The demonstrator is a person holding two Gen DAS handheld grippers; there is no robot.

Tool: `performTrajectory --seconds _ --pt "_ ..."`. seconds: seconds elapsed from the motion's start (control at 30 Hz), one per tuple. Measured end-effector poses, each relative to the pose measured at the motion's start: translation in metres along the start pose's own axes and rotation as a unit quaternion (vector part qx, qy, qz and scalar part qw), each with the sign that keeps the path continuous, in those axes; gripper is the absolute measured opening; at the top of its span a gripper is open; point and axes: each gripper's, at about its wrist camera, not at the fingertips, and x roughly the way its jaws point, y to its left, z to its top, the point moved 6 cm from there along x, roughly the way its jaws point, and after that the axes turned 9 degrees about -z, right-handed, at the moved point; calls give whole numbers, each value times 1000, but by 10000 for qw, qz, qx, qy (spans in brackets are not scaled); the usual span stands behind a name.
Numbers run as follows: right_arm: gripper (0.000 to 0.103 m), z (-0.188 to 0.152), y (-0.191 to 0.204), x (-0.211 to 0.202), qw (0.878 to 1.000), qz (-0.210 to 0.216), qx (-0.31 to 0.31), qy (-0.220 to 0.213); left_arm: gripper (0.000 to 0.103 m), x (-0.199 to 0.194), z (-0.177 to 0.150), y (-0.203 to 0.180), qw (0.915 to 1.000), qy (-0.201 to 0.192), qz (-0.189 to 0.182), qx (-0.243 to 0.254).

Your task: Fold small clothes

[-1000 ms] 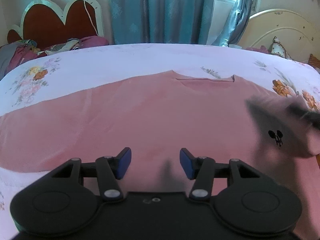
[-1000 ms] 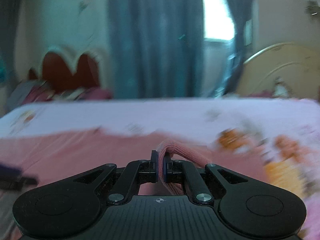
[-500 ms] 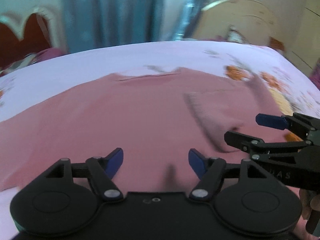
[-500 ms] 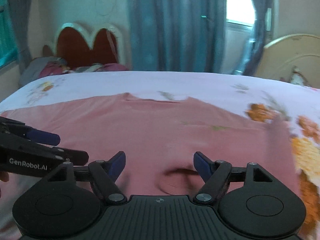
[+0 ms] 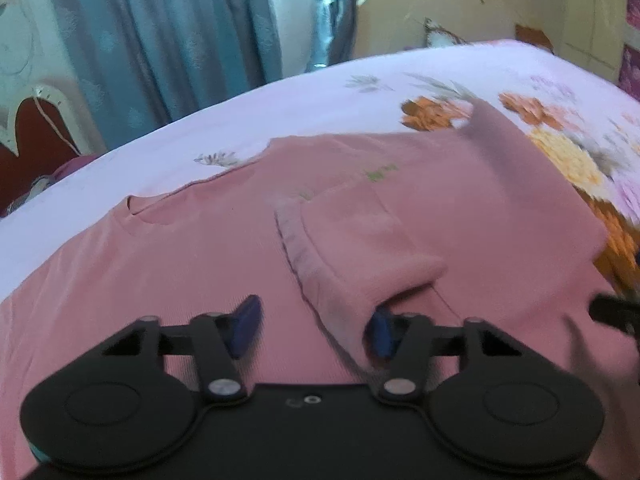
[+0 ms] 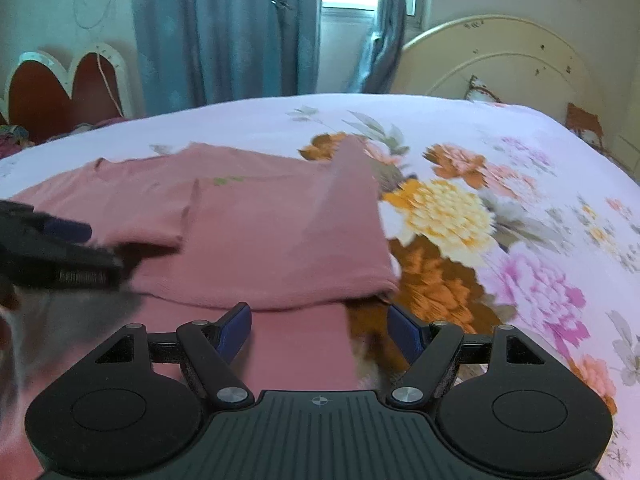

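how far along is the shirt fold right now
Early. Done: the pink shirt's one sleeve lies folded in across the body. In hand: nothing gripped; the left gripper is closing beside the sleeve's cuff without pinching it, and the right gripper hangs open over the shirt's side edge on the floral bedsheet. Left: the other side, out of view here, and the lengthwise folds.
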Motion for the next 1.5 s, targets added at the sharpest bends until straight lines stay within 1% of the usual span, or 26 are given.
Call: performTrajectory --seconds 0.03,0.07,0.13,0.17,0.33,0.47,0.5,0.53,0.57,0.6,0.63,0.67,0.7,0.73,0.77,0.8,0.9,1.0,1.07,1.1,1.13,1.2,1.23,1.3,1.37,1.5 --pt "74 -1 -3 2 10000 -25 12 11 39 1 3 5 9999 -65 38 -111" --pt "74 -2 -6 3 10000 -51 26 18 35 1 6 10 9997 -162 43 -200" --pt "74 -1 -8 8 9999 -85 59 42 16 -1 11 20 9983 -378 11 -454" --pt "74 -1 -10 10 9999 -95 78 57 10 -3 13 24 9973 -459 -43 -570" --pt "74 5 -17 25 9995 -107 271 73 8 -19 19 41 9906 -919 -247 -981" --pt "74 13 -20 37 9990 -124 418 51 8 -41 20 58 9817 -1362 -184 -1316" --pt "71 16 -20 41 9990 -131 437 42 8 -47 19 64 9788 -1462 -180 -1422" --pt "64 18 -20 43 9989 -116 445 40 8 -51 18 69 9764 -1543 -159 -1504" --pt "46 20 -19 47 9989 -64 459 82 8 -55 17 75 9742 -1605 -100 -1581" --pt "40 21 -18 50 9988 -23 484 119 8 -58 14 83 9721 -1640 -35 -1679" --pt "40 22 -16 52 9987 7 495 114 8 -59 10 88 9709 -1636 -26 -1750" --pt "40 24 -14 53 9988 30 474 98 8 -57 7 93 9717 -1568 -5 -1766" --pt "36 25 -13 52 9989 43 453 71 8 -55 4 97 9732 -1489 29 -1753" --pt "27 25 -12 52 9989 86 456 56 8 -51 -2 101 9745 -1382 57 -1765" --pt "6 25 -11 52 9986 161 494 90 8 -47 -7 104 9751 -1287 66 -1806" --pt "6 25 -12 52 9984 149 534 91 8 -44 -12 108 9754 -1192 90 -1851" --pt "6 19 -17 52 9978 79 646 108 9 -31 -25 113 9750 -838 42 -2059" --pt "6 17 -18 48 9978 91 634 149 23 -30 -30 117 9714 -741 -16 -2256" --pt "6 16 -15 44 9986 167 452 239 28 -32 -31 124 9669 -727 -124 -2444" --pt "6 15 -15 40 9984 258 410 284 35 -33 -32 128 9642 -734 -185 -2540" --pt "6 14 -17 35 9984 311 395 276 47 -34 -33 132 9612 -757 -221 -2645" --pt "6 14 -21 24 9983 378 397 198 56 -33 -32 138 9579 -837 -214 -2736" --pt "6 16 -23 19 9981 414 435 155 56 -31 -30 141 9579 -831 -221 -2740" --pt "6 23 -26 16 9976 452 524 68 52 -22 -28 140 9572 -774 -295 -2774" --pt "6 33 -27 23 9975 438 559 39 42 -18 -30 140 9563 -746 -260 -2813" --pt "6 53 -28 51 9956 489 787 126 9 -19 -30 141 9533 -868 -287 -2879"
